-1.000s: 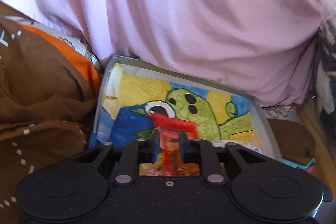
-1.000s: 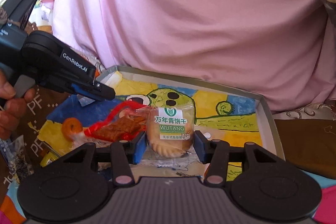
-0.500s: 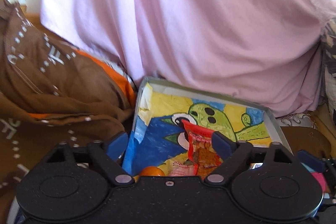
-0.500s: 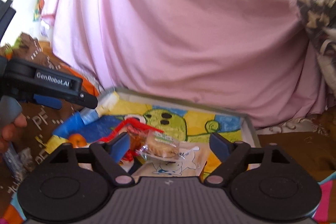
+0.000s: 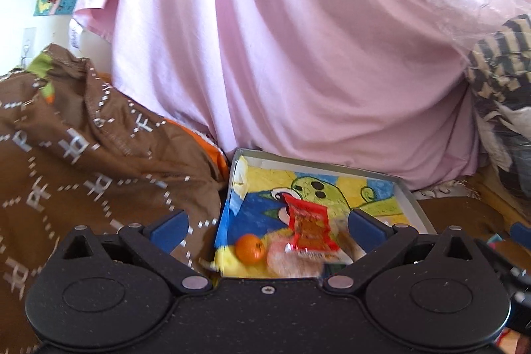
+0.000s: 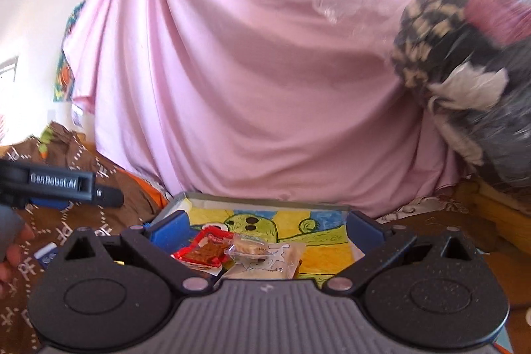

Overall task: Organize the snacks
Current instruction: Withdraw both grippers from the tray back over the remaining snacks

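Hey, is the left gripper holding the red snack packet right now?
No, the left gripper is wide open, and the red snack packet lies loose in the box between its spread fingers.

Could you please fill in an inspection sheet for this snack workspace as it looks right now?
Surface: shallow tray lined with a cartoon drawing, lying among fabrics.
Job's things: red snack packet, small orange and clear-wrapped biscuit, all in the tray.
Clutter: brown patterned cloth left of the tray.
Grippers: left gripper open, empty; right gripper open, empty.
Cables: nothing seen.
Surroundings: pink sheet behind; bagged checkered bundle at right.
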